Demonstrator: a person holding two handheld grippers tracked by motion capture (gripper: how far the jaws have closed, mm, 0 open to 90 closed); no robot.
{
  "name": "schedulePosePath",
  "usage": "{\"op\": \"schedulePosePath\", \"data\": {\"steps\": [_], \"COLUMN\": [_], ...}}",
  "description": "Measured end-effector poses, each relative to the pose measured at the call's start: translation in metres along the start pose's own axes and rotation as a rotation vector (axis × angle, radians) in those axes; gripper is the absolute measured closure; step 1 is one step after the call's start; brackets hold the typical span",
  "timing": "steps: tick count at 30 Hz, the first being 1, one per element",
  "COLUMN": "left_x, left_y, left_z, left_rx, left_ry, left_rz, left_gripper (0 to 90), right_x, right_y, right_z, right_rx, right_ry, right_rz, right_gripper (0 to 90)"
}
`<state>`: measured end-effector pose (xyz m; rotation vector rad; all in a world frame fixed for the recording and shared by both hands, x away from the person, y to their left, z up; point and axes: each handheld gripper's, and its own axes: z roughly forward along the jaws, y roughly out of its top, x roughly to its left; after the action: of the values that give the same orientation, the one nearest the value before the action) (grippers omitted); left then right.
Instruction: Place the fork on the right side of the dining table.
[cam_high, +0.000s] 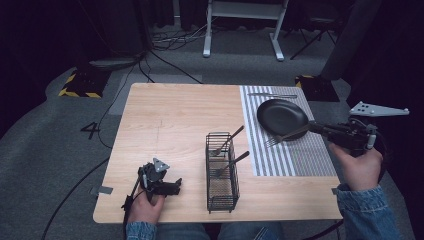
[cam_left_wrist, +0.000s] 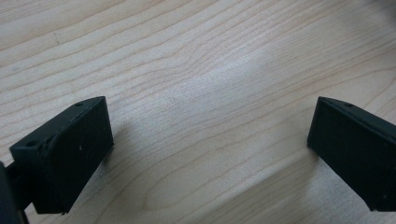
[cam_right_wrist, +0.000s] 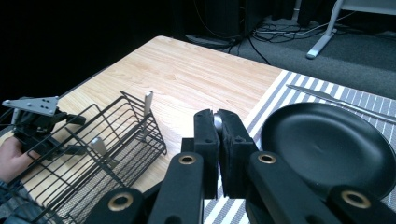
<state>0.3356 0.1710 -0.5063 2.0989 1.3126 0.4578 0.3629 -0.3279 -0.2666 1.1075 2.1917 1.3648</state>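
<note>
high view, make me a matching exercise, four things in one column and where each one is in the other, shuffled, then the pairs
Things
1. black plate
2. wire basket
3. knife
4. left gripper

Places
A. bare wood near the table's front edge, jaws open
B. far end of the striped mat, beyond the plate
C. on the striped mat
D. middle of the table, two forks standing in it

Pairs: 1-C, 2-D, 3-B, 4-A
</note>
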Motion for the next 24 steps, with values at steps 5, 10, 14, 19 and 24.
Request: {"op": "schedulePosePath", "data": {"steps": [5,10,14,19,24], "left_x": [0.0,0.0,0.0,0.0,0.0], "left_y": [0.0,0.0,0.0,0.0,0.0], "left_z": [0.0,0.0,0.0,0.0,0.0], "left_rx": [-0.002,-0.002,-0.002,0.0,0.0], "left_ry": [0.001,0.001,0.001,0.0,-0.001], "left_rz": [0.0,-0.001,-0.001,0.0,0.0], "left_gripper": [0.2,0.3,0.2,0.3,0.2], "right_x": [-0.011,-0.022,-0.031,-0.04,-0.046], "right_y": [-0.004,-0.011,-0.017,-0.025,-0.033], "right_z": [0.014,0.029,0.038,0.047,0.057], "right_rx": [0.015,0.048,0.059,0.075,0.09], "right_ry": [0.005,-0.005,-0.015,-0.028,-0.045], "right_rz": [0.012,0.035,0.056,0.077,0.085], "right_gripper": [86.7,86.6,86.7,86.7,86.7]}}
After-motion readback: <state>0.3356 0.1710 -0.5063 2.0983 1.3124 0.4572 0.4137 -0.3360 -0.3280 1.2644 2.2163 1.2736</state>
